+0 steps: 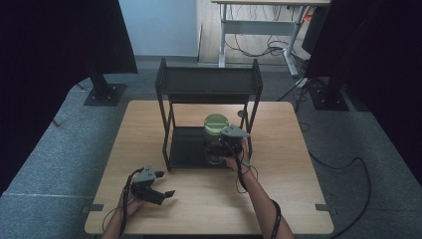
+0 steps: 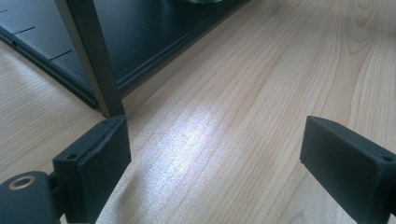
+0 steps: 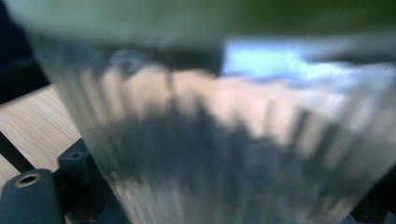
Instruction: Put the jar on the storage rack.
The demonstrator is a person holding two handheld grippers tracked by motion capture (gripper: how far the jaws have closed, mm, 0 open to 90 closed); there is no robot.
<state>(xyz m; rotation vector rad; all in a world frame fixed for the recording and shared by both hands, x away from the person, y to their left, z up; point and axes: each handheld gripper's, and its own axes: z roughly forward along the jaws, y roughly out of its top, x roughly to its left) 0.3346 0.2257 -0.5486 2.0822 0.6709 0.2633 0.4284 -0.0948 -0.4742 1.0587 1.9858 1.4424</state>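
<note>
Tabletop [image 1: 278, 199] of pale wood carries a black two-tier metal rack [image 1: 209, 84] toward its far middle, the rack's lower tray [image 1: 186, 147] lying flat on the wood. On that lower tray, toward its right end, stands a ribbed clear glass jar [image 1: 215, 144] with a green lid [image 1: 216, 123]. The right gripper [image 1: 230, 144] is at the jar's right side, its jaws set around the ribbed glass and grasping it; in the right gripper view the jar wall [image 3: 224, 140] is very close and blurred between the jaws. The left gripper [image 1: 159, 191] rests near the front left of the tabletop, well apart from the jar, jaws spread wide and holding nothing, with bare wood between them in the left gripper view and a rack leg [image 2: 93, 56] just ahead.
</note>
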